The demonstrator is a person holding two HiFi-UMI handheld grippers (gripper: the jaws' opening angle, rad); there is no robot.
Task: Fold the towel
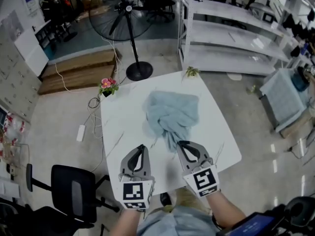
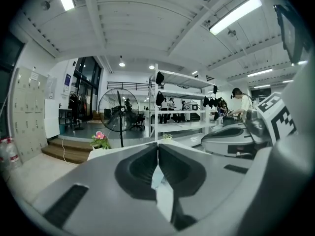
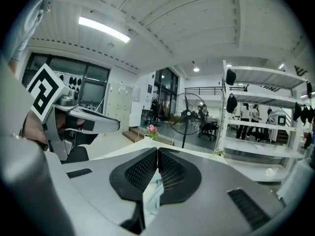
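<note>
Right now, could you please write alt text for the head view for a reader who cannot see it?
A crumpled light blue towel lies on a white table, its near end pinched in the right claw; the left claw, shut, is just left of it. A fan stands beyond.

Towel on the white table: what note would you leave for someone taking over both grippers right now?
Left gripper: shut, beside the towel; pale sliver between its jaws, cloth or not unclear.
Right gripper: shut on the towel's near end.
Towel: bunched mid table, unfolded.
Done: one grip.
To do: spread it flat, then fold.
</note>
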